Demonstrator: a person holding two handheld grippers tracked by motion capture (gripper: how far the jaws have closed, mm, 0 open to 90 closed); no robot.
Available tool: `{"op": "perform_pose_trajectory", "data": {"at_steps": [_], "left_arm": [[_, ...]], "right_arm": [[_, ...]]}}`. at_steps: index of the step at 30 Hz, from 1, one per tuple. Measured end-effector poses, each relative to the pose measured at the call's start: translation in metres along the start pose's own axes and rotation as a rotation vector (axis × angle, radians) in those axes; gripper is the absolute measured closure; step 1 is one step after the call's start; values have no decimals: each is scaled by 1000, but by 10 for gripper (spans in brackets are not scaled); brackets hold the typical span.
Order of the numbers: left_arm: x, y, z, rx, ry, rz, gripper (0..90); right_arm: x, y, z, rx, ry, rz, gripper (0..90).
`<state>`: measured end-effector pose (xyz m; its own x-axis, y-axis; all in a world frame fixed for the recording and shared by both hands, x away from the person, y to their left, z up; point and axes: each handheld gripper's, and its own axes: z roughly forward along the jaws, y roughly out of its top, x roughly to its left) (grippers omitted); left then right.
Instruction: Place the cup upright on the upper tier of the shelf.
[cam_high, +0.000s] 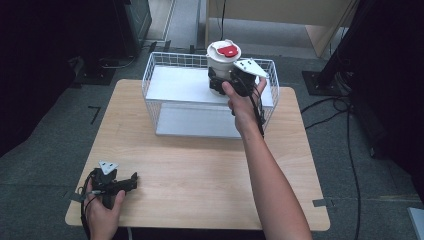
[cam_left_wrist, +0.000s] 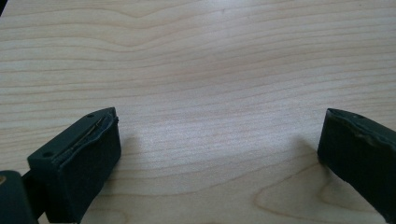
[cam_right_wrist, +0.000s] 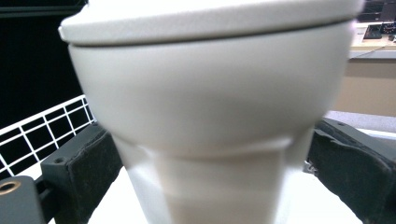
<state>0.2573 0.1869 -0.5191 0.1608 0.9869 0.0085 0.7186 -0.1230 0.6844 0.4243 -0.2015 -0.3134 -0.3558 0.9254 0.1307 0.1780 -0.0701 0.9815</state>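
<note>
A white cup (cam_high: 221, 61) with a white lid and a red tab (cam_high: 229, 50) is held upright above the white wire basket (cam_high: 160, 80), near its back right part. My right gripper (cam_high: 226, 83) is shut on the cup's lower body. In the right gripper view the cup (cam_right_wrist: 210, 116) stands large between the two black jaws, both pads (cam_right_wrist: 84, 172) pressing its narrow lower part. My left gripper (cam_high: 131, 181) rests on the table's near left corner, open. In the left gripper view my left gripper (cam_left_wrist: 219, 144) has its jaws wide apart over bare wood.
The basket sits at the far middle of the wooden table (cam_high: 200, 170) and has a white floor (cam_high: 180, 85). Cables (cam_high: 345, 130) run over the grey floor at the right. Dark stands and equipment stand around the table's far side.
</note>
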Motion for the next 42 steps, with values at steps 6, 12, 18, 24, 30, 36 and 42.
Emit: {"op": "perform_pose_trajectory", "data": {"at_steps": [6, 12, 18, 24, 30, 36, 42], "left_arm": [[0, 0, 0, 2, 0, 2, 0], [0, 0, 0, 2, 0, 3, 0], [0, 0, 0, 2, 0, 3, 0], [0, 0, 0, 1, 1, 2, 0], [0, 0, 0, 1, 1, 3, 0], [0, 0, 0, 3, 0, 3, 0], [0, 0, 0, 1, 1, 3, 0]], "right_arm": [[-4, -10, -11, 4, 10, 0, 42], [-10, -19, -24, 8, -1, -15, 42], [-17, -30, -42, -1, 3, -15, 43], [-22, -40, -61, 5, 17, -45, 43], [-28, -55, -86, 14, 25, -65, 43], [-36, -74, -106, 30, 8, -93, 43], [-44, -89, -121, 40, 0, -78, 43]]}}
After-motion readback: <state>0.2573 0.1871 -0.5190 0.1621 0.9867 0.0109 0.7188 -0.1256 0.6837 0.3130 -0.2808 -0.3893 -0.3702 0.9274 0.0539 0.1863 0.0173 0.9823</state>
